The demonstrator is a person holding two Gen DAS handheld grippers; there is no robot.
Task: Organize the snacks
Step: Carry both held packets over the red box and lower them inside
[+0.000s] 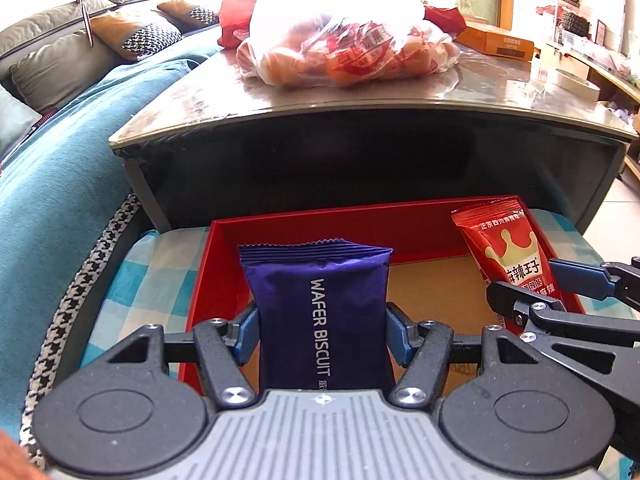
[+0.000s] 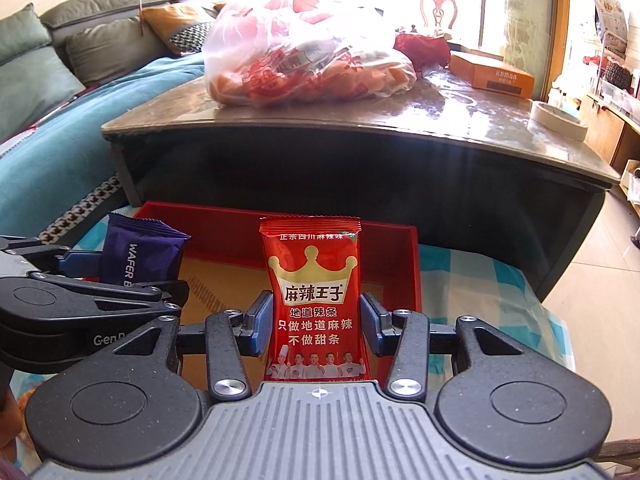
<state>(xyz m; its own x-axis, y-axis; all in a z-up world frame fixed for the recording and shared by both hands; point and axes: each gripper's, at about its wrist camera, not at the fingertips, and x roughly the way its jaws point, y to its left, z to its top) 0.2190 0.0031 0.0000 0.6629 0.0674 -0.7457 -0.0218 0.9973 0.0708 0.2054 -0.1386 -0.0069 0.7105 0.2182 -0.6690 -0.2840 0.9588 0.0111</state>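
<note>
Left wrist view shows the left gripper point(image 1: 322, 334) clamped on a purple wafer biscuit packet point(image 1: 318, 304), its blue pads point(image 1: 246, 332) pressing the packet's two sides while the packet stands upright over the near left part of a red box point(image 1: 280, 226) with a brown cardboard floor. To the right in the same view, the right gripper point(image 1: 532, 282) comes in from the edge, closed on a red spicy strip packet point(image 1: 506, 248) that leans over the box's right side. Right wrist view gives that packet head-on: the red spicy strip packet point(image 2: 314, 300), with a gold crown and white Chinese lettering, stands upright between the right gripper's point(image 2: 316, 322) blue pads point(image 2: 260, 326), which clamp it at mid-height above the red box point(image 2: 412, 272). At the left of this view the left gripper point(image 2: 132, 270) holds the wafer biscuit packet point(image 2: 136, 254) just beside the box's left wall. The box rests on a blue-and-white checked cloth point(image 1: 160, 272), directly in front of a dark coffee table point(image 1: 400, 92). On the tabletop sit a clear plastic bag of orange snack packs point(image 1: 344, 52), an orange carton point(image 1: 500, 42) and a roll of tape point(image 2: 558, 120). A sofa with a teal blanket point(image 1: 80, 152) and cushions point(image 1: 136, 34) runs along the left.
</note>
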